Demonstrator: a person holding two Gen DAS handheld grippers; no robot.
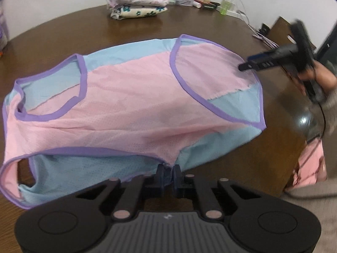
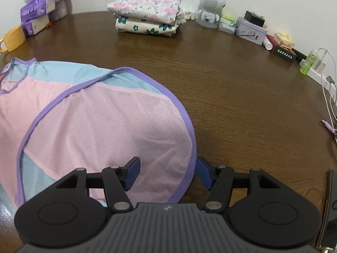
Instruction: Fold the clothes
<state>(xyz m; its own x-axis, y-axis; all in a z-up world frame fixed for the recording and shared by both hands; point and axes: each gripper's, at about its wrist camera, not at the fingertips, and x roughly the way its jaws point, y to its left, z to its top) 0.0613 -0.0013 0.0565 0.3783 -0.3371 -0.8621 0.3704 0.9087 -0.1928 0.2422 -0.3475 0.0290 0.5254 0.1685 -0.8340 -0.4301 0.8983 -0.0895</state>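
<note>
A pink and light-blue mesh vest with purple trim (image 1: 130, 105) lies spread on the brown table (image 1: 147, 27). My left gripper (image 1: 168, 171) is shut on the vest's near edge, pinching pink and blue fabric between its pads. My right gripper (image 2: 167, 172) is open, its blue pads either side of the vest's purple-trimmed edge (image 2: 190, 147), with pink fabric lying between them. In the left wrist view the right gripper (image 1: 244, 66) reaches in from the right, at the vest's far right corner.
A stack of folded floral clothes (image 2: 147, 15) sits at the back of the table. Tissue packs (image 2: 33, 12), a yellow mug (image 2: 12, 40), a robot-shaped speaker (image 2: 210, 6), tins, a green bottle (image 2: 308, 62) and cables line the back and right edges.
</note>
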